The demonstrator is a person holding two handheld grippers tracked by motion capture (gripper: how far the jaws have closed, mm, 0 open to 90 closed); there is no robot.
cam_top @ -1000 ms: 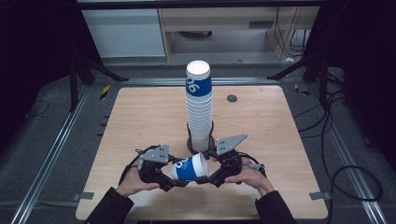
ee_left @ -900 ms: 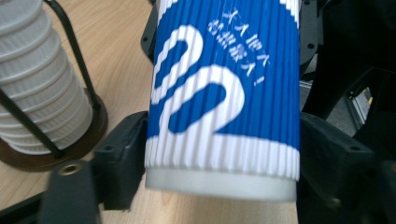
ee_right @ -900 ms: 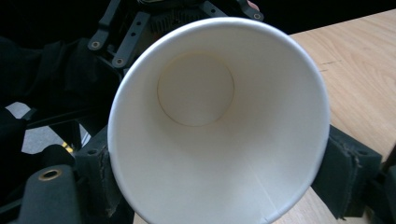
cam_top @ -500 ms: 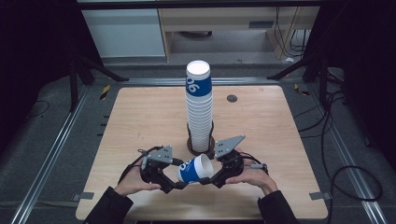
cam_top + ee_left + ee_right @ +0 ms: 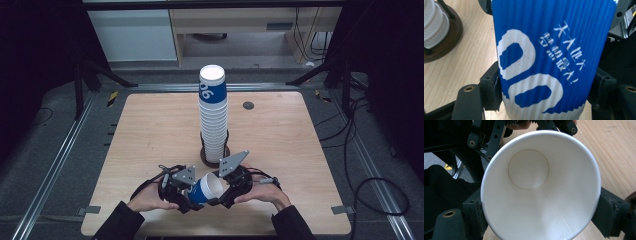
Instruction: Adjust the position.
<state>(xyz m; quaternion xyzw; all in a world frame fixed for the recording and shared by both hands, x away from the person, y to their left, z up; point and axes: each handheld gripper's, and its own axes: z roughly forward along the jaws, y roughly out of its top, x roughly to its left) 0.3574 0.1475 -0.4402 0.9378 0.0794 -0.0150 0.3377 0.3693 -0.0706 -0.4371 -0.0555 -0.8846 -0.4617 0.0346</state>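
A blue paper cup with white print lies on its side just above the table, held between both grippers near the front edge. My left gripper is shut on its lower body, and the blue ribbed wall sits between the two jaws of the left gripper. My right gripper is shut on the rim end. The cup's white inside faces that camera, between the jaws of the right gripper. A tall stack of matching cups stands upright at the table's middle.
The stack rests in a dark round holder just beyond the grippers, and the holder's base lies close by in the left gripper view. A small dark disc lies at the back right. Bare wood stretches to both sides.
Both grippers, with the cup between them, have drifted slightly toward the table's front edge. The cup's white mouth now shows more on the right side.
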